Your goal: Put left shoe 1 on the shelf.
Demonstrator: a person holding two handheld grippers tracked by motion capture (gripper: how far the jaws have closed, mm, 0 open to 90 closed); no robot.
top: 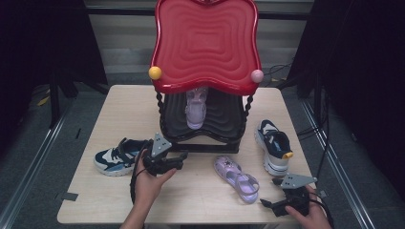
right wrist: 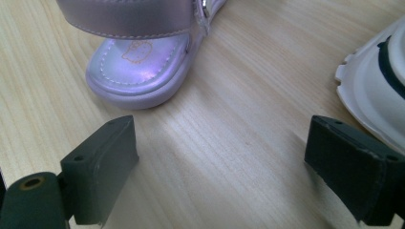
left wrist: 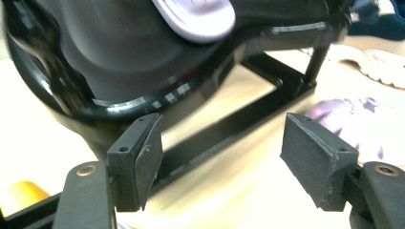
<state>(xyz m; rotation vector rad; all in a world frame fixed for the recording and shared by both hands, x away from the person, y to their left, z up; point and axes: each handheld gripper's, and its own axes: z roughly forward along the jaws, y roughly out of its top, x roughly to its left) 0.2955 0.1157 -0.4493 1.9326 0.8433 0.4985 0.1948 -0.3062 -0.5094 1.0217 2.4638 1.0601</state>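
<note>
High view: a two-tier shoe rack (top: 205, 138) with a red top tray (top: 206, 45) stands at the far middle of the counter (top: 200, 191). On its black lower shelf lies a lilac sandal (top: 196, 109), toe toward the person. The left claw (top: 179, 160) hovers just in front of the rack's base, pointing to the right, held in the person's left hand (top: 152, 183). Behind that hand lies a navy-and-white sneaker (top: 117, 156). A second lilac sandal (top: 236, 177) lies on the counter right of centre, and another navy sneaker (top: 273, 145) lies beyond it near the right edge. The right claw (top: 274, 205) rests low at the near right corner, close to the second sandal's heel.

Left gripper view: the two black jaws stand well apart with nothing between them — only the counter and the rack's black base bar behind. The shelf's sandal (left wrist: 196, 19) shows at the top, blurred.

Right gripper view: the jaws stand wide apart and empty — bare wood lies between them. The second sandal's (right wrist: 138, 62) heel lies just ahead to the left; a sneaker's white sole (right wrist: 377, 90) shows at the right edge.
</note>
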